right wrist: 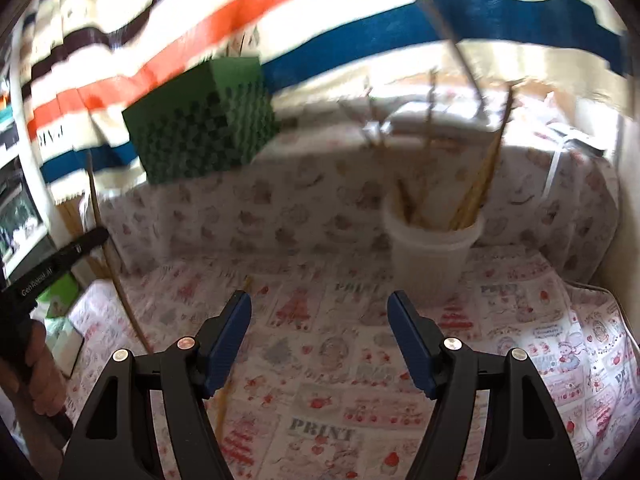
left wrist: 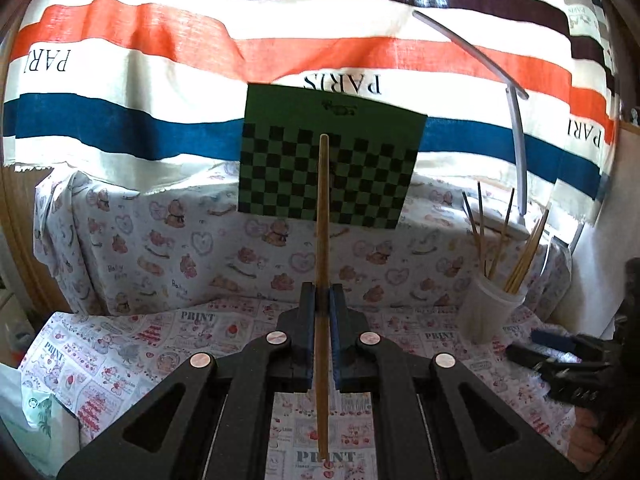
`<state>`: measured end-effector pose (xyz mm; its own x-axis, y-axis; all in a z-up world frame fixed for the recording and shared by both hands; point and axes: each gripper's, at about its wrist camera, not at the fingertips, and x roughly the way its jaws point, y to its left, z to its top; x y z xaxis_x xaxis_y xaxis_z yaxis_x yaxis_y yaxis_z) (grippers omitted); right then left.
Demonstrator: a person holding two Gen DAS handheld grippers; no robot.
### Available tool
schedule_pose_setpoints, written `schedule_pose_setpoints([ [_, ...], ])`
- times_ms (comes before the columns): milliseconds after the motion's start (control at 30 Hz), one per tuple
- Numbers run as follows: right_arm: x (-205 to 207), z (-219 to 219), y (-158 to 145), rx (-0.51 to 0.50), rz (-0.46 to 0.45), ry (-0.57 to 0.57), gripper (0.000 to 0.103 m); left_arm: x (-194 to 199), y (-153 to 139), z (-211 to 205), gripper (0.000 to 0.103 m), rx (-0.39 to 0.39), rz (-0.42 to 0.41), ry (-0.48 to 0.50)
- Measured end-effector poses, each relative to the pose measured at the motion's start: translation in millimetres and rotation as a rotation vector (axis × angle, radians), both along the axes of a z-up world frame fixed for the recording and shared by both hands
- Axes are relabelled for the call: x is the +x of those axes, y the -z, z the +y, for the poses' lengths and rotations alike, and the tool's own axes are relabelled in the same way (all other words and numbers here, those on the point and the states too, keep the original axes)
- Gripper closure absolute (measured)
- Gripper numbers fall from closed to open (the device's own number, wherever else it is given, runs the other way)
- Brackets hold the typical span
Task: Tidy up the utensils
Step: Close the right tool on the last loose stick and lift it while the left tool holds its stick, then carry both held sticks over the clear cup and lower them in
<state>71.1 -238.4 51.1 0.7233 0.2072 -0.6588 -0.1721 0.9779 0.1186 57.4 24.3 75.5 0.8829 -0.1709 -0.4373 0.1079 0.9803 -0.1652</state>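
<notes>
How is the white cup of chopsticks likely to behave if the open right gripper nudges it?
The white cup is tall, narrow and probably light, so it may tip. Its chopsticks lean against the rim, likely shifting. The printed cloth underneath may drag rather than let it slide.

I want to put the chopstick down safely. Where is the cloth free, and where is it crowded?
Free: the printed cloth ahead of the open right hand-held gripper, left of the white plastic cup. Crowded: that cup, full of sticks, and one loose wooden chopstick lying under the gripper's left finger.

Green-black checkered board (left wrist: 330, 160); tan chopstick (left wrist: 322, 220).
</notes>
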Motion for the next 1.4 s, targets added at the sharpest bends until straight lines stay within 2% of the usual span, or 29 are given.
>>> schedule_pose_setpoints([
  [100, 18, 19, 4, 0.020, 0.103, -0.056, 0.031, 0, -1, 6, 0.097, -0.010, -0.019, -0.023],
  [267, 48, 64, 18, -0.028, 0.204, -0.122, 0.043, 8, 6, 14, 0.097, -0.004, -0.007, -0.069],
  [333, 62, 84, 28, -0.054, 0.246, -0.148, 0.050, 11, 8, 17, 0.097, 0.002, -0.005, -0.090],
  [433, 80, 108, 48, -0.119, 0.298, -0.156, 0.061, 14, 10, 23, 0.097, -0.005, 0.003, -0.120],
  [500, 89, 120, 60, -0.164, 0.318, -0.154, 0.065, 15, 11, 29, 0.097, -0.028, 0.013, -0.126],
  [667, 106, 128, 83, -0.167, 0.374, -0.135, 0.068, 13, 9, 36, 0.097, -0.033, 0.006, -0.167],
  [833, 111, 135, 91, -0.202, 0.371, -0.120, 0.078, 14, 10, 38, 0.097, -0.065, 0.021, -0.156],
  [933, 113, 139, 91, -0.262, 0.343, -0.080, 0.079, 13, 10, 36, 0.097, -0.039, 0.012, -0.178],
  [967, 114, 140, 92, -0.253, 0.344, -0.078, 0.081, 13, 10, 36, 0.097, -0.029, 0.012, -0.188],
  [1033, 115, 138, 92, -0.231, 0.349, -0.074, 0.094, 15, 11, 36, 0.097, -0.019, 0.016, -0.200],
  [1100, 114, 134, 88, -0.223, 0.335, -0.050, 0.094, 16, 13, 37, 0.097, -0.027, 0.026, -0.198],
  [1233, 98, 113, 62, -0.182, 0.234, -0.038, 0.094, 13, 11, 36, 0.097, -0.024, 0.015, -0.199],
  [1400, 56, 85, 10, -0.080, 0.025, -0.047, 0.094, 8, 7, 30, 0.097, -0.008, -0.019, -0.191],
])
